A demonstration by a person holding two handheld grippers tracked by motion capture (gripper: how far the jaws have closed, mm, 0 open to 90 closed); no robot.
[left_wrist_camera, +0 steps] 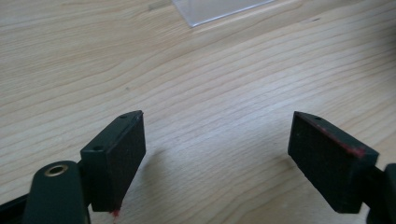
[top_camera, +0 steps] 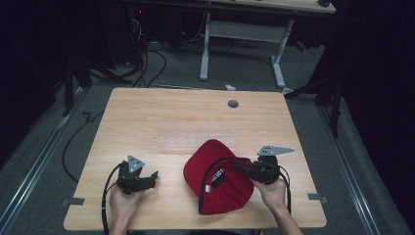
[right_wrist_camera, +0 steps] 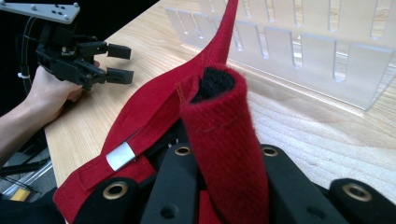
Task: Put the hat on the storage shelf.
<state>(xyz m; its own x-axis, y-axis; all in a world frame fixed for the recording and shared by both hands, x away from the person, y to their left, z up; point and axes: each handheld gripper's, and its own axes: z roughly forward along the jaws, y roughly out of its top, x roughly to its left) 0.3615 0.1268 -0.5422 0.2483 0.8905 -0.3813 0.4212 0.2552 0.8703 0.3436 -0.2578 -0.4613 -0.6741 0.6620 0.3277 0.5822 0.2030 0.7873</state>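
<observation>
— Where's your left claw (top_camera: 152, 177)?
— Low over the desk (left_wrist_camera: 196, 84), jaws spread wide with nothing between them, your left hand (top_camera: 122, 200) gripping it from behind.
— And your right claw (top_camera: 238, 167)?
— Clamped on red fabric (right_wrist_camera: 224, 140), your right hand (top_camera: 272, 192) holding it, pointing left.

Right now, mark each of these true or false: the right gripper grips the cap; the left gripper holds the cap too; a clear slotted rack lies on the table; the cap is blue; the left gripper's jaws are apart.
1. The right gripper grips the cap. True: its jaws pinch a fold of the fabric.
2. The left gripper holds the cap too. False: it holds nothing, off to the cap's left.
3. A clear slotted rack lies on the table. True.
4. The cap is blue. False: it is red.
5. The left gripper's jaws are apart. True: bare table shows between them.
</observation>
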